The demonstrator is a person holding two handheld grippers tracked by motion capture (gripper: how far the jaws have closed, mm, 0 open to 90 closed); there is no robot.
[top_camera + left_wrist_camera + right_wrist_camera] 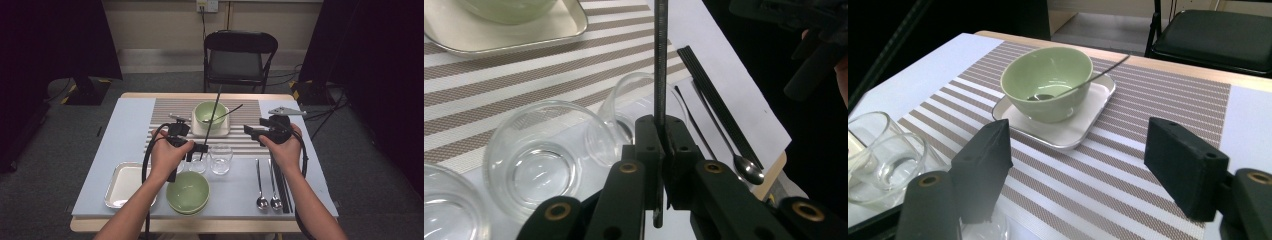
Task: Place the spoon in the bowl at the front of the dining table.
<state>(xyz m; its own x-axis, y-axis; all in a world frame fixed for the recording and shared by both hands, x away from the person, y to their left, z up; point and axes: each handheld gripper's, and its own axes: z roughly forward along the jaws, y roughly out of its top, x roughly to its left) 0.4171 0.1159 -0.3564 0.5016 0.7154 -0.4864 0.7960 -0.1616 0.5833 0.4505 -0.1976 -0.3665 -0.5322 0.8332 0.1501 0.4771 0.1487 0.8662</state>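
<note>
A: Status?
B: Left gripper point(663, 150) jaws pinch a chopstick point(660, 60), thin dark rod, upright, just past the glasses point(220, 159) at the worktop's centre. Looks half done: spoon point(1083, 80) already in the far bowl point(1048, 80), 12 o'clock.
A: Right?
B: Right gripper point(1078, 170) jaws spread, nothing between. Glossy green bowl on a white tray point(1068, 132), ribbed striped mat point(1128, 175). Placing the chopstick's left, I'd say.

Both forearms reach in from the near edge, each hand wrapped around a hand-held gripper. The left hand-held gripper point(199, 148) points right, its jaws pinched tight on a thin chopstick point(660, 75). The right hand-held gripper point(248, 129) points left, jaws spread wide with nothing between them.
</note>
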